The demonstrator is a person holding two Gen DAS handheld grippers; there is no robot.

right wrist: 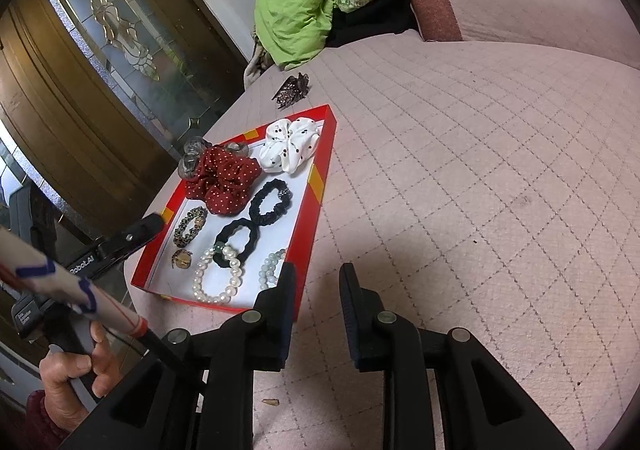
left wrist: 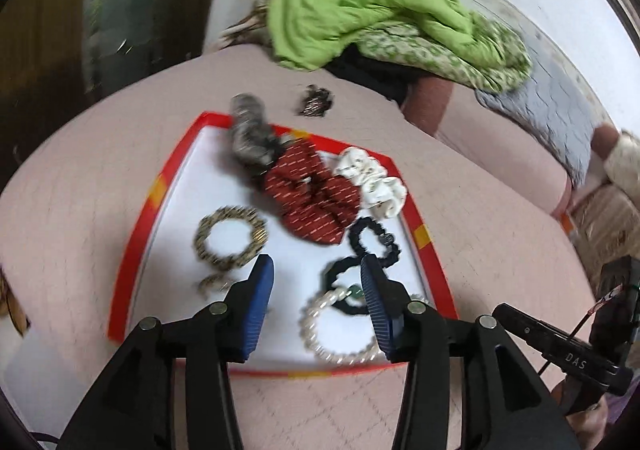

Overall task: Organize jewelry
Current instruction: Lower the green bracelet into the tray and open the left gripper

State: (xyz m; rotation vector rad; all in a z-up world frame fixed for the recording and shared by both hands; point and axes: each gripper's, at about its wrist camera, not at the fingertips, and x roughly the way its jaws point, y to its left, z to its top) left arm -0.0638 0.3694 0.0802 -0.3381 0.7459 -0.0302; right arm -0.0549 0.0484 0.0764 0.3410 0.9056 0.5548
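Hovering over the red tray [left wrist: 132, 234], both claws [left wrist: 317, 270] [right wrist: 318, 276] gape empty.

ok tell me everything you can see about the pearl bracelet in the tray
The pearl bracelet is a closed ring of round, glossy white beads, pearl-like, with one greenish bead where it meets a black hair tie. It lies flat on the white floor of the red-rimmed tray, near the front edge, overlapping that black tie at its far side. A pale green bead bracelet lies just beside it. Neither gripper holds it; the left gripper hovers open above it.
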